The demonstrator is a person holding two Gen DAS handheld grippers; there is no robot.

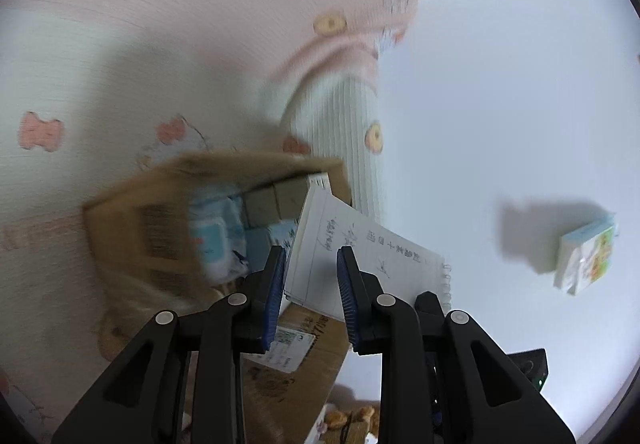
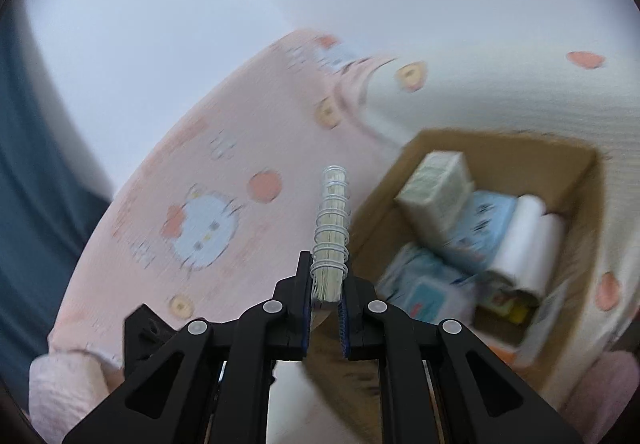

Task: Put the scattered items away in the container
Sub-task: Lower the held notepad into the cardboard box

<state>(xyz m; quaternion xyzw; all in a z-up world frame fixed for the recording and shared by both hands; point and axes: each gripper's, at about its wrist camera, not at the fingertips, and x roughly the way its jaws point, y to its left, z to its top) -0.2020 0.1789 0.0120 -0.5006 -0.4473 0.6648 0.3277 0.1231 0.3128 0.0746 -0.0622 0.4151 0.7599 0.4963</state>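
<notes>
Right now, notebook: spiral notebook pinched at its coil edge by the right gripper; long axis runs straight ahead of the fingers.
Position: held over the cardboard box rim.
Left gripper: spread, holding nothing.
Outside box: tissue pack.

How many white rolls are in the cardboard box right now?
2. In the right wrist view, two white rolls lie side by side against the far right wall of the cardboard box: one beside the blue packs, the other right of it. More may be hidden underneath.
</notes>
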